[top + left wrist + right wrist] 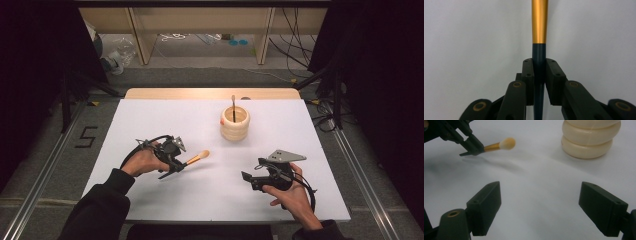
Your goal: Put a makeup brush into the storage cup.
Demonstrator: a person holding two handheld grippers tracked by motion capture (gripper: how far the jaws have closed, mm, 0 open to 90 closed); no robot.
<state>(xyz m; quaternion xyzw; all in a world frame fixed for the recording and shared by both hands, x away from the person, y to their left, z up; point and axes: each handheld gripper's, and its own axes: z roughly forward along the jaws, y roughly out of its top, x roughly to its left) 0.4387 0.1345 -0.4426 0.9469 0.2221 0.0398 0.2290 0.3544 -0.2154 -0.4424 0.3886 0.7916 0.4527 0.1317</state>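
A makeup brush with a dark handle, gold ferrule and cream bristle head is held just above the white table at the left. My left gripper is shut on its handle. In the left gripper view the pads clamp the dark handle, and the gold ferrule points away. My right gripper rests at the front right, open, with nothing between its jaws. Its view shows the brush at upper left, held in the left gripper.
A cream ribbed holder stands near the table's far middle with another brush upright in it; it shows at upper right in the right gripper view. The white tabletop has dark floor and rails around it.
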